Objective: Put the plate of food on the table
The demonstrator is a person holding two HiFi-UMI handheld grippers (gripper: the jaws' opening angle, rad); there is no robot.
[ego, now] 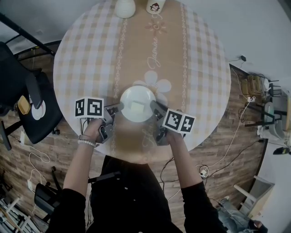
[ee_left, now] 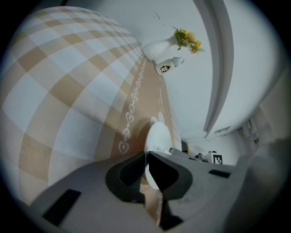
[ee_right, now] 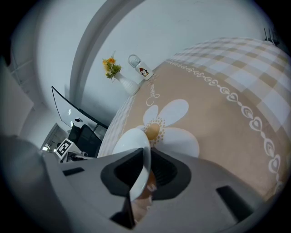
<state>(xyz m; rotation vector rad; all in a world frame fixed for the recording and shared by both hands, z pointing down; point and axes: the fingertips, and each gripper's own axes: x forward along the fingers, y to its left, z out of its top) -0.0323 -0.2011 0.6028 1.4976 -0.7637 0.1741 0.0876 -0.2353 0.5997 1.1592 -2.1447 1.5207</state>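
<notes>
A white plate (ego: 137,104) with a pale piece of food (ego: 136,106) is held over the near part of the round table (ego: 91,50), above the white flower print on the beige cloth. My left gripper (ego: 117,108) is shut on the plate's left rim and my right gripper (ego: 154,107) on its right rim. In the left gripper view the plate (ee_left: 157,139) runs edge-on into the left gripper (ee_left: 146,170). The right gripper view shows the rim of the plate (ee_right: 134,143) pinched in the right gripper (ee_right: 144,170). Whether the plate touches the cloth I cannot tell.
A white vase (ego: 125,7) with yellow flowers (ee_left: 188,38) and a printed cup (ego: 155,6) stand at the table's far edge. A black chair (ego: 27,104) stands left of the table. Cables and a power strip (ego: 203,172) lie on the wooden floor at right.
</notes>
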